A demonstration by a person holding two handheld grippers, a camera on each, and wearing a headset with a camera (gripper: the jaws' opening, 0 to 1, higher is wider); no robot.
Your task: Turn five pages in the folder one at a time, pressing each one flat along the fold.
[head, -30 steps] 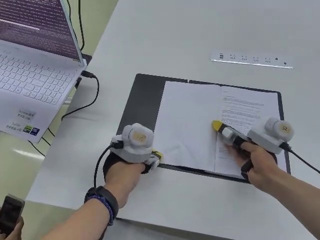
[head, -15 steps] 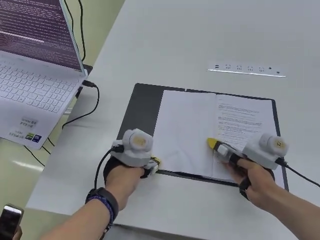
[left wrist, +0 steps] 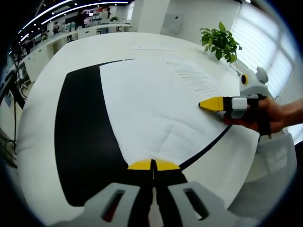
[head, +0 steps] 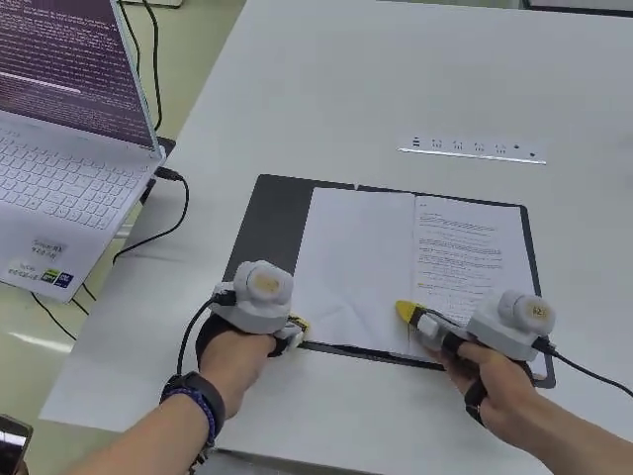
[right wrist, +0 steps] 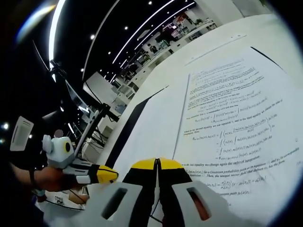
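Now the right gripper [head: 406, 312], jaws closed on nothing, has slid along the fold to its near end (the pressing stroke on this page is judged almost complete). The left gripper [head: 295, 325], jaws likewise shut, pins the near corner of the turned page [head: 351, 257]. The folder [head: 267, 213] lies open on the surface [head: 396, 79] beneath both jaw tips. The turned page is faintly creased, and the printed page [head: 465, 257] lies flat beyond the right jaws.

An open laptop [head: 59, 148] with a purple screen sits at the left of the white table [head: 346, 79], a black cable [head: 181, 210] looping from its side, a socket strip [head: 473, 148] lies farther back, and a potted plant [left wrist: 220, 42] stands beyond.
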